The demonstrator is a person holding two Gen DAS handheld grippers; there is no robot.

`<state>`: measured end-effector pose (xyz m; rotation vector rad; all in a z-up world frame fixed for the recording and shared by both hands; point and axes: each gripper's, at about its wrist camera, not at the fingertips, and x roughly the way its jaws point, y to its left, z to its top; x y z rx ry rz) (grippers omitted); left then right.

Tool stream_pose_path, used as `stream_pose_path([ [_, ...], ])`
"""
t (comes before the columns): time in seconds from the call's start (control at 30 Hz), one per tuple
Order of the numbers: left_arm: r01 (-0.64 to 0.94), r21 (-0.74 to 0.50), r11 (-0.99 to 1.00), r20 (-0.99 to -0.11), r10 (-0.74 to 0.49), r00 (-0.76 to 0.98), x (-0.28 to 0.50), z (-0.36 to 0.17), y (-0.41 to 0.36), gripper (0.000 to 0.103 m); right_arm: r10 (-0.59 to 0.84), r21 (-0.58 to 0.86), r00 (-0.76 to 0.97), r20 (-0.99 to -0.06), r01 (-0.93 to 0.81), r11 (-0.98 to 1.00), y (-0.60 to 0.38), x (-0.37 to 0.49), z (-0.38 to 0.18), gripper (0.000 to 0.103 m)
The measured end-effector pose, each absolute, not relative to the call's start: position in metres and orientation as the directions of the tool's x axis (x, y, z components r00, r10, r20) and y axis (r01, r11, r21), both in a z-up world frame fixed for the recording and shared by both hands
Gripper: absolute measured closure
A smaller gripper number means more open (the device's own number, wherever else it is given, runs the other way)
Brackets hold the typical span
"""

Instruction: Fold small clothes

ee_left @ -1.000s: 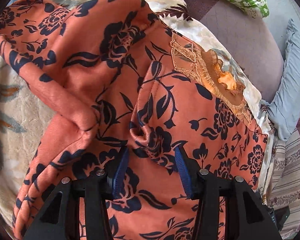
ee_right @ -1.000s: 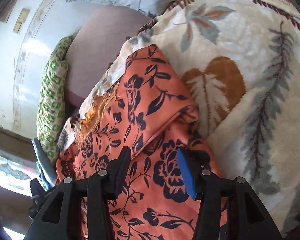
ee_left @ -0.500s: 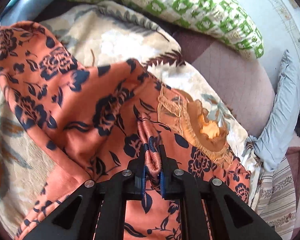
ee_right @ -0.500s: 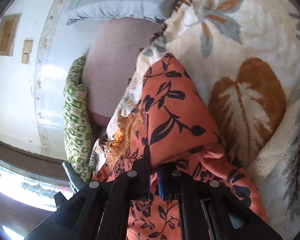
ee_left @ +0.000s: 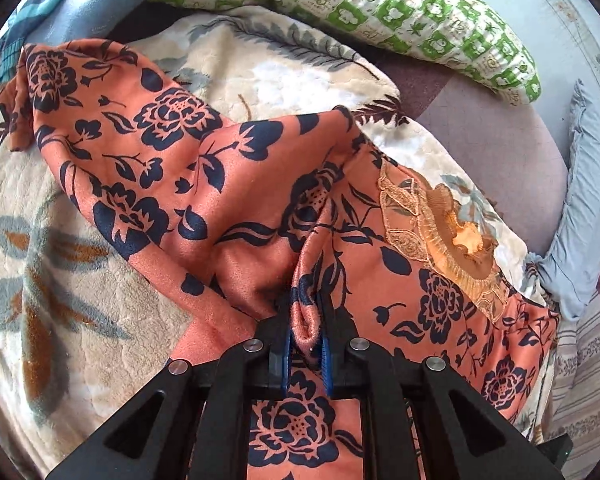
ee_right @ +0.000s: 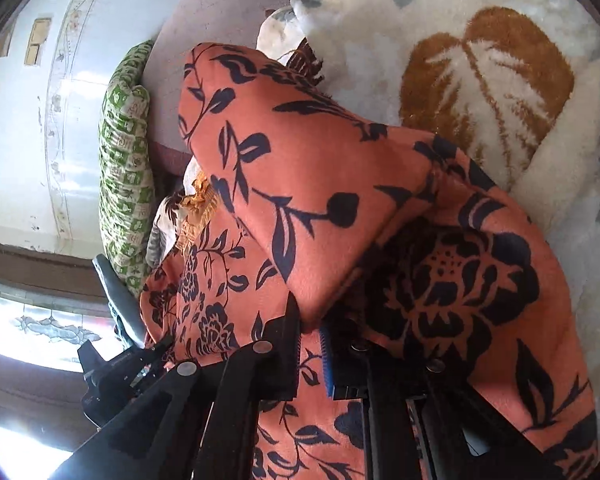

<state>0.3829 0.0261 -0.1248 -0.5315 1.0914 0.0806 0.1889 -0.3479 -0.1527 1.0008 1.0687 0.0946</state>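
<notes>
Between the blue pads of the left gripper (ee_left: 306, 344), a bunched fold of the orange floral garment (ee_left: 204, 184) is pinched tight. Right gripper (ee_right: 310, 342) likewise clamped on a raised flap of the same cloth, which tents over its jaws. Garment lies spread on the leaf-print blanket (ee_left: 60, 280), lace neckline (ee_left: 440, 236) toward the green-checked pillow (ee_left: 400, 12). No containers in view.

Orange garment (ee_left: 228, 184) with navy flowers lies rumpled, bunched into raised folds
</notes>
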Motion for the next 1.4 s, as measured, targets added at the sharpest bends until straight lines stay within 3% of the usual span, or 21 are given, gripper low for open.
stream_pose_path([
  [0.1, -0.254, -0.411, 0.876, -0.839, -0.254, 0.481, 0.379, -0.116, 0.026, 0.091, 0.526, 0.715, 0.508, -0.682, 0.316, 0.623, -0.352, 0.179, -0.134, 0.09],
  [0.17, -0.203, -0.448, 0.871, -0.826, -0.316, 0.467, 0.375, -0.112, 0.027, 0.085, 0.516, 0.719, 0.541, -0.665, 0.276, 0.638, -0.363, 0.175, -0.116, 0.089],
  [0.3, -0.103, -0.41, 0.906, -0.809, -0.31, 0.5, 0.356, -0.088, 0.037, 0.078, 0.425, 0.689, 0.626, -0.654, 0.26, 0.677, -0.392, 0.178, -0.083, 0.075],
  [0.37, -0.115, -0.398, 0.91, -0.783, -0.272, 0.559, 0.347, -0.07, 0.055, 0.07, 0.383, 0.664, 0.64, -0.666, 0.275, 0.695, -0.404, 0.186, -0.078, 0.074],
  [0.4, -0.125, -0.397, 0.909, -0.778, -0.26, 0.572, 0.348, -0.066, 0.059, 0.057, 0.371, 0.66, 0.642, -0.671, 0.29, 0.693, -0.409, 0.19, -0.078, 0.074],
  [0.43, -0.132, -0.391, 0.911, -0.779, -0.251, 0.574, 0.352, -0.064, 0.061, 0.05, 0.37, 0.666, 0.643, -0.67, 0.3, 0.683, -0.414, 0.194, -0.08, 0.074],
  [0.57, -0.156, -0.303, 0.94, -0.828, -0.179, 0.531, 0.383, -0.073, 0.048, 0.051, 0.375, 0.696, 0.661, -0.65, 0.319, 0.643, -0.419, 0.205, -0.088, 0.074],
  [0.67, -0.165, -0.139, 0.976, -0.873, -0.043, 0.486, 0.416, -0.088, 0.025, 0.05, 0.348, 0.665, 0.648, -0.677, 0.336, 0.668, -0.413, 0.22, -0.093, 0.074],
  [0.77, -0.125, -0.046, 0.991, -0.908, 0.011, 0.42, 0.438, -0.108, 0.006, 0.051, 0.324, 0.629, 0.628, -0.707, 0.35, 0.694, -0.411, 0.237, -0.097, 0.072],
  [0.87, -0.102, -0.05, 0.994, -0.93, -0.009, 0.366, 0.442, -0.125, -0.005, 0.055, 0.286, 0.586, 0.619, -0.732, 0.356, 0.728, -0.412, 0.258, -0.101, 0.07],
  [0.93, -0.087, -0.093, 0.992, -0.925, -0.054, 0.375, 0.444, -0.128, -0.01, 0.091, 0.274, 0.571, 0.61, -0.743, 0.365, 0.735, -0.413, 0.272, -0.106, 0.069],
  [1.07, -0.104, -0.117, 0.988, -0.895, -0.059, 0.442, 0.438, -0.121, -0.004, 0.099, 0.29, 0.571, 0.59, -0.753, 0.368, 0.734, -0.411, 0.292, -0.119, 0.069],
  [1.13, -0.115, -0.05, 0.992, -0.874, 0.012, 0.485, 0.431, -0.114, -0.001, 0.1, 0.285, 0.552, 0.574, -0.768, 0.366, 0.749, -0.408, 0.299, -0.123, 0.069],
  [1.23, -0.121, 0.083, 0.989, -0.832, 0.136, 0.538, 0.418, -0.106, -0.004, 0.1, 0.259, 0.51, 0.588, -0.766, 0.31, 0.802, -0.4, 0.304, -0.111, 0.098],
  [1.3, -0.116, 0.168, 0.979, -0.807, 0.204, 0.554, 0.41, -0.108, -0.012, 0.1, 0.214, 0.497, 0.634, -0.743, 0.31, 0.811, -0.403, 0.298, -0.102, 0.098],
  [1.4, -0.115, 0.267, 0.957, -0.798, 0.287, 0.53, 0.407, -0.124, -0.025, 0.099, 0.143, 0.407, 0.535, -0.833, 0.415, 0.814, -0.419, 0.303, -0.128, 0.098],
])
